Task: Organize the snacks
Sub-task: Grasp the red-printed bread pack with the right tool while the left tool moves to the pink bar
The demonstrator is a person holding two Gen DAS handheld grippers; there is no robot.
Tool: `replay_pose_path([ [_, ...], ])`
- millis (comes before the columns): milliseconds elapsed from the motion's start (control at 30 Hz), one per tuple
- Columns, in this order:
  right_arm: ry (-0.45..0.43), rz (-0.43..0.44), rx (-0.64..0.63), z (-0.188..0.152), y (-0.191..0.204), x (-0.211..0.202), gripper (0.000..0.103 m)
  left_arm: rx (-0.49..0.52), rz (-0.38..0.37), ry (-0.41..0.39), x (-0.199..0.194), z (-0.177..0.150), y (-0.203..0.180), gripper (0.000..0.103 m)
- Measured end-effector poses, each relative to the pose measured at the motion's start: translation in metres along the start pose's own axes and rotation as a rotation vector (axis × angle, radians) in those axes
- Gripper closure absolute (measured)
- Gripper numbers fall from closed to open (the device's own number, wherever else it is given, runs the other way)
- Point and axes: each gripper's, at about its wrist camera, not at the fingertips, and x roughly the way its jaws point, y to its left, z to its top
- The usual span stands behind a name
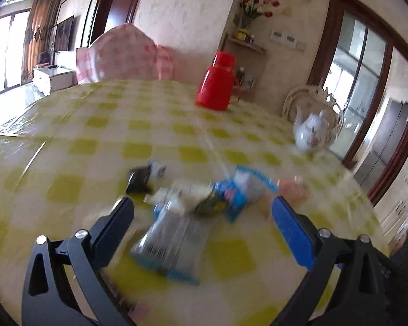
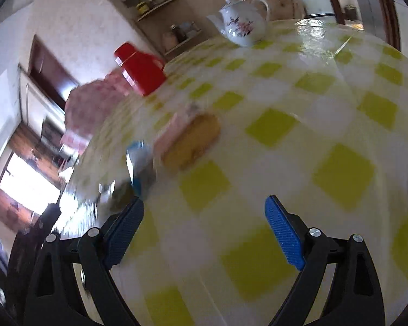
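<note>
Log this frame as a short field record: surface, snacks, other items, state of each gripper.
surface: table with yellow-and-white checked cloth
snacks: blurred pile of small wrapped packets, blue-edged clear packet nearest; pale orange cake-like packet lies to the right of the pile
other items: red plastic thermos jug, white floral ceramic teapot
left gripper: open, above the pile, holding nothing
right gripper: open over bare cloth
image quality: motion blur
</note>
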Motion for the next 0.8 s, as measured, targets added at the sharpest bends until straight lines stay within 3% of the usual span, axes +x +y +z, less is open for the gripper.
replay_pose_path([
  [167,-0.026,-0.006,0.177,0.033,0.013,0.044,0.015,-0.002,0.017,-0.116,0.02,0.018,0.012,0.002],
  [267,-0.043,-0.088,0.183,0.048,0.028,0.068,0.015,0.008,0.067,-0.078,0.029,0.019,0.024,0.002],
  [367,-0.058,-0.163,0.175,0.054,0.042,0.084,0.015,-0.047,0.064,-0.078,0.028,0.019,0.038,0.002],
  [467,-0.05,-0.252,0.142,0.06,0.056,0.108,0.015,-0.038,0.054,-0.067,0.028,0.021,0.039,0.002],
  [533,-0.034,-0.262,0.152,0.063,0.06,0.121,0.015,-0.019,0.053,-0.074,0.026,0.022,0.037,0.002],
  [633,0.012,-0.374,0.032,0.063,0.067,0.139,0.015,-0.018,0.039,-0.051,0.027,0.022,0.039,0.002],
  [733,0.027,-0.384,-0.114,0.065,0.062,0.131,0.015,-0.05,0.028,-0.016,0.031,0.021,0.046,0.002],
  [800,0.037,-0.384,-0.142,0.066,0.048,0.117,0.015,-0.063,0.027,-0.004,0.033,0.02,0.048,0.002],
])
